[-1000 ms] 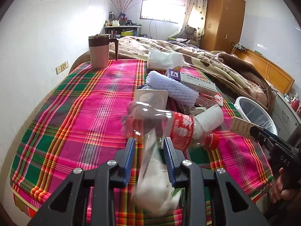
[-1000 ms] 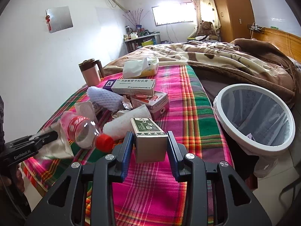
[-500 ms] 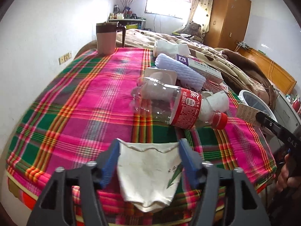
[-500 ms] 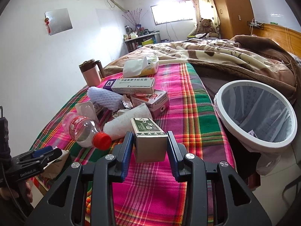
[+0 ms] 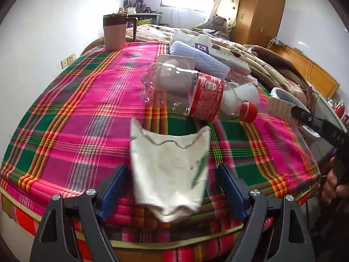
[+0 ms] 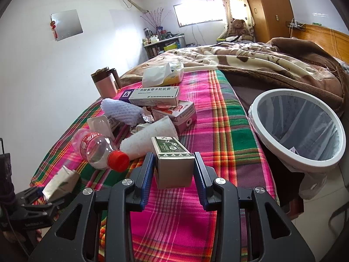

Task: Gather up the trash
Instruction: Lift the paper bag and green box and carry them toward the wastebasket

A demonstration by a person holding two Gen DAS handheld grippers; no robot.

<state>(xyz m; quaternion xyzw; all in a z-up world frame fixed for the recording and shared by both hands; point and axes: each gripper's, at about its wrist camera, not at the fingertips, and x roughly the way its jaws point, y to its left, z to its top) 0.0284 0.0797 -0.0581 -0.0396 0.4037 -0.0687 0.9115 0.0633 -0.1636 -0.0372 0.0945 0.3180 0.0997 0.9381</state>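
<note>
The left tool [image 5: 172, 190] stands wide; its jaws have just been opening, and a crushed white paper cup [image 5: 169, 174] sits between the blue pads with a gap on each side, so nothing grips it. The cup is at the near edge of the plaid bedspread [image 5: 72, 118], just short of where the cloth drops over the side of the bed.

The right tool [image 6: 173, 170] is narrow and clamped on a small green-topped box [image 6: 173, 163], held above the bedspread near its near edge.

Just beyond the cup lies an empty plastic bottle [image 5: 192, 96] on its side, red cap toward the bin side. Behind it the litter crowds together: a white foam sleeve [image 6: 121, 111], a rolled white paper [image 6: 150, 137], a pink carton [image 6: 178, 114] and a long medicine box [image 6: 154, 95].

The white-rimmed bin [image 6: 296, 128] stands off the bed's right edge, mouth tilted toward the bed. The left half of the bedspread is bare up to a pink mug [image 5: 114, 33] at the far left corner.
</note>
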